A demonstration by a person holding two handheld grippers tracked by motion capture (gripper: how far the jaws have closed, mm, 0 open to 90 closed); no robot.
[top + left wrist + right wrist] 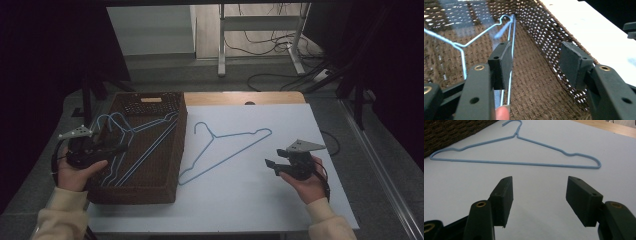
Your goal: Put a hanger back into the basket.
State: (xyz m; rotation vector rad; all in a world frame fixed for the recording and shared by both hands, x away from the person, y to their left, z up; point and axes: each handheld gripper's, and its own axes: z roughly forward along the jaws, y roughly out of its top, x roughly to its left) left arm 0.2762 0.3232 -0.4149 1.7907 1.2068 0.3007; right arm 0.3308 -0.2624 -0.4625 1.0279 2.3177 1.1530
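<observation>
- While the left gripper (116,148) reaches over the near left wall of the wicker basket (172,165), its fingers (501,63) stand wide apart, with the wires of a blue hanger (510,50) running just beside the left one — nothing is clamped.
- Inside the basket lie several blue hangers (135,145), their hooks toward the far end.
- Over the white worktop (250,200), the right gripper (272,167) is held in the person's hand with fingers (504,197) wide open, pointing at a single blue hanger (225,147) lying flat — near, not touching.
</observation>
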